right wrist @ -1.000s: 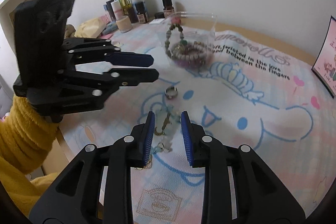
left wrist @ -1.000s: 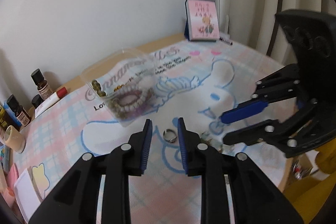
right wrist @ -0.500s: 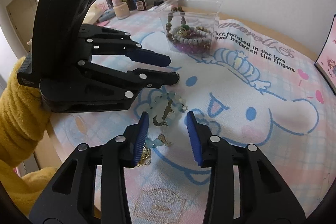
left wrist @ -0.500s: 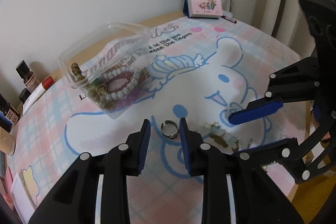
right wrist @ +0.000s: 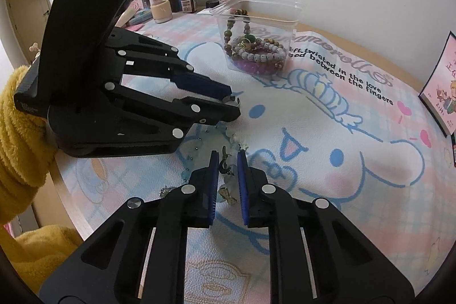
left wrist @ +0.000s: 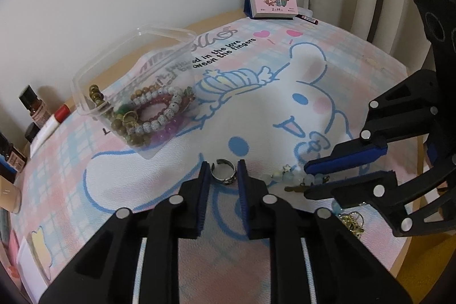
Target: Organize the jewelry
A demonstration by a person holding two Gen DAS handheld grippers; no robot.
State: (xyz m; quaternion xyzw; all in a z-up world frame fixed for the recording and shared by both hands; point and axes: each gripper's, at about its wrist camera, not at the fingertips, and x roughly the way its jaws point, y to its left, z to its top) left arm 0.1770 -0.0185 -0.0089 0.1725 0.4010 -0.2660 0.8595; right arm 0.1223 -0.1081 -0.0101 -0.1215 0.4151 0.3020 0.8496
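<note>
Your left gripper has its fingers on both sides of the silver ring, with small gaps. Your right gripper is narrow around the pale bead bracelet, near the counter edge. The clear box of beads sits well apart.

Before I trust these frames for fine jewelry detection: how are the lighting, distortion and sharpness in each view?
Left wrist view: dim, soft indoor light, strong fisheye bending with dark corners; the silver ring between the left gripper fingers reads fairly sharp. Right wrist view: same warping; the pale bead bracelet by the right gripper looks washed out against the printed mat.
</note>
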